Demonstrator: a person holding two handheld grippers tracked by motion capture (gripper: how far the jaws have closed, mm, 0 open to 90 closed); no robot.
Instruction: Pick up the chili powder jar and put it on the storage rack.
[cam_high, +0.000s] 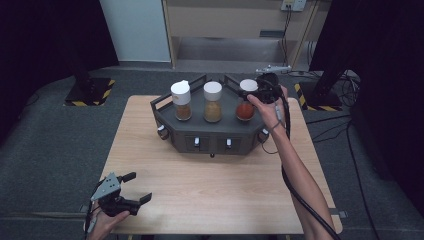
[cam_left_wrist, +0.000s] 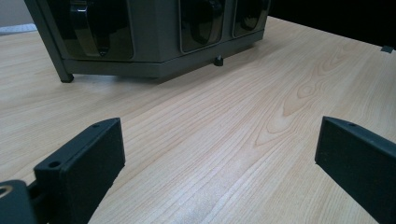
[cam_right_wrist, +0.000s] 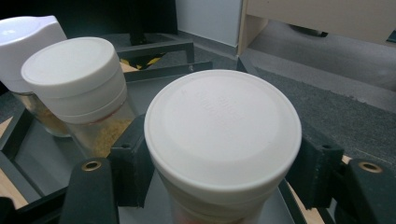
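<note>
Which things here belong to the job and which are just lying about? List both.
In the job: right gripper, shut on the red spice jar by its white lid; dark rack under it.

Lying about: middle jar, left jar, left gripper open over the table.

I see both forearms bare, no sleeves. My left gripper is black with a grey three-cornered plate on top; my right gripper is black too (brass-ringed screw holes), trailing a dark cable.
</note>
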